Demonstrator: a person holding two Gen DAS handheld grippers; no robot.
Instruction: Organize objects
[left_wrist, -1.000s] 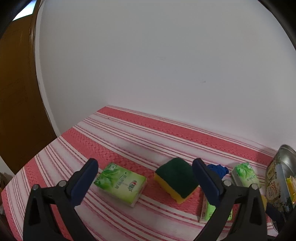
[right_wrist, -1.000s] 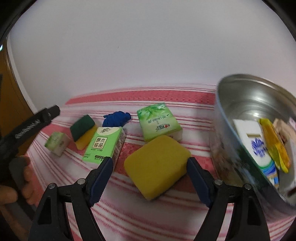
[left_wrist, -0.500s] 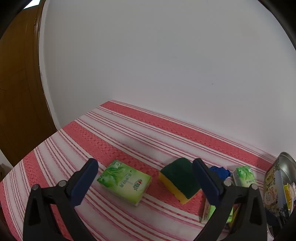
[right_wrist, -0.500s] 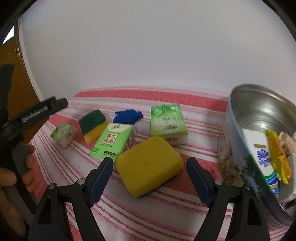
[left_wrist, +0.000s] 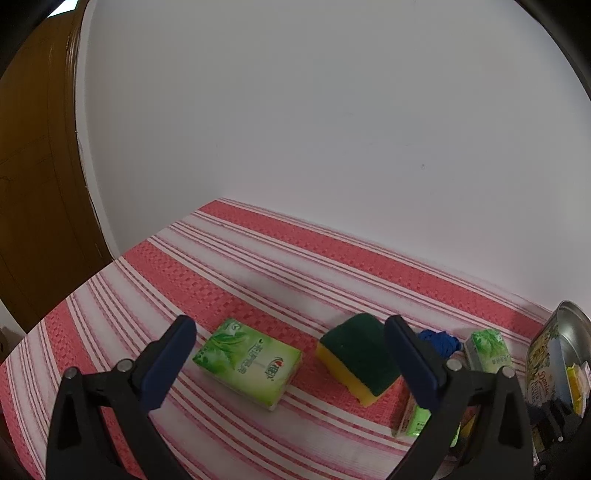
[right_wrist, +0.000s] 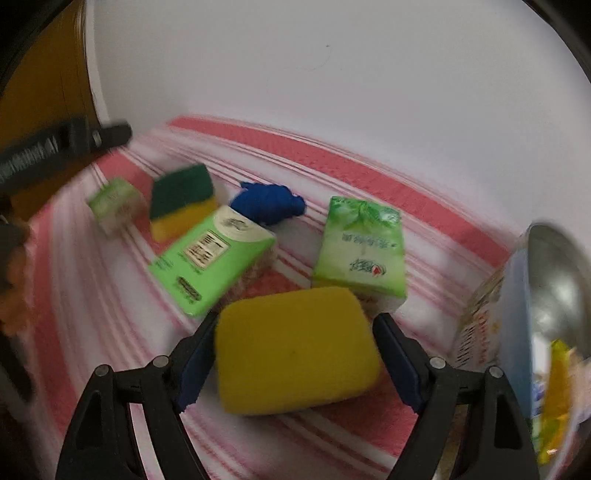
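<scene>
Right gripper (right_wrist: 295, 354), jaws apart, straddles the soft yellow rectangular sponge (right_wrist: 295, 350) lying on the red-and-white striped cloth (right_wrist: 332, 166) beside the round metal tin (right_wrist: 554, 295); light, compressible, probably best pinched across its 2 short sides; left gripper (left_wrist: 291, 354) hangs spread, empty.

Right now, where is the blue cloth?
In the right wrist view the blue cloth lies mid-table, behind the green tissue pack and right of the green-topped sponge.

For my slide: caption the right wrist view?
Open right tool straddling a yellow rectangular sponge on red-striped cloth.
</scene>
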